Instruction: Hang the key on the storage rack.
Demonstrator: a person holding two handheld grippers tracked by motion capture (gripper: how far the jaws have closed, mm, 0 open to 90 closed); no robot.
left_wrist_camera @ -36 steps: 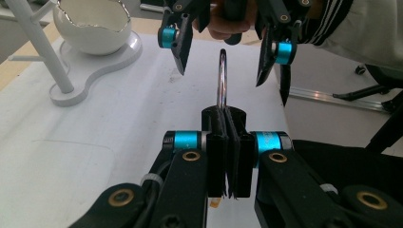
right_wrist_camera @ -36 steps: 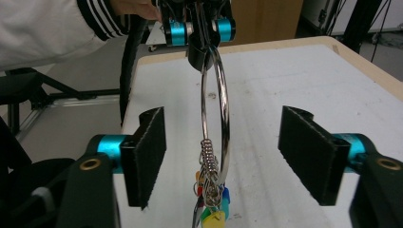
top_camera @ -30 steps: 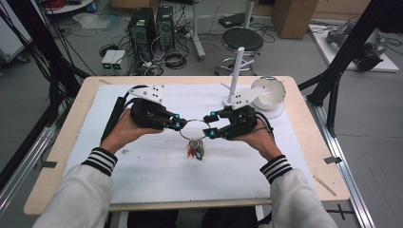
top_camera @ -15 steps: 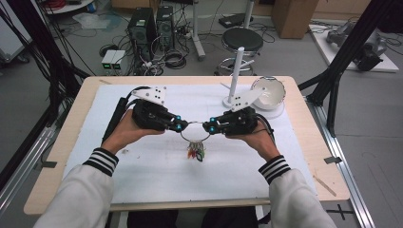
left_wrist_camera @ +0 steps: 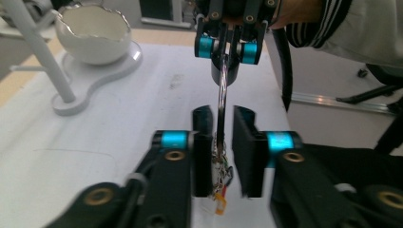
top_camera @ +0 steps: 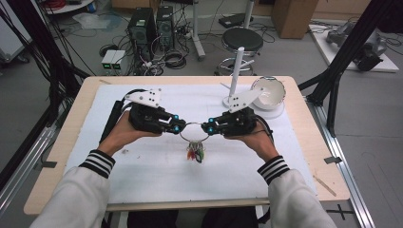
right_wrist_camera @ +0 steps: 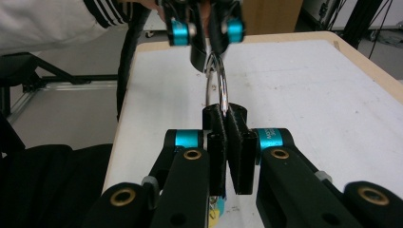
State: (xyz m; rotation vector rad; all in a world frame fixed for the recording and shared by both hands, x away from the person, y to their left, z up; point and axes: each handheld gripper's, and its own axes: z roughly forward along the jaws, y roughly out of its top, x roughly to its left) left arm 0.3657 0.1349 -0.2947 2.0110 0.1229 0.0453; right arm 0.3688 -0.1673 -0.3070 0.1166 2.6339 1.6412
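Ring (top_camera: 192, 132) hangs above the white-covered desk (top_camera: 142, 166) btw both hands, right tongs (top_camera: 207, 128) pinched tight on one side, left tongs (top_camera: 179, 126) w/ jaws parted round the other, prob so coloured bits (top_camera: 195, 154) dangle free.

High view: looked forward and down over the table (top_camera: 304, 156).
Gripper views: rode close behind each one's jaws, facing each other.
Shared: the ring (top_camera: 192, 133) (left_wrist_camera: 222, 92) (right_wrist_camera: 219, 88).
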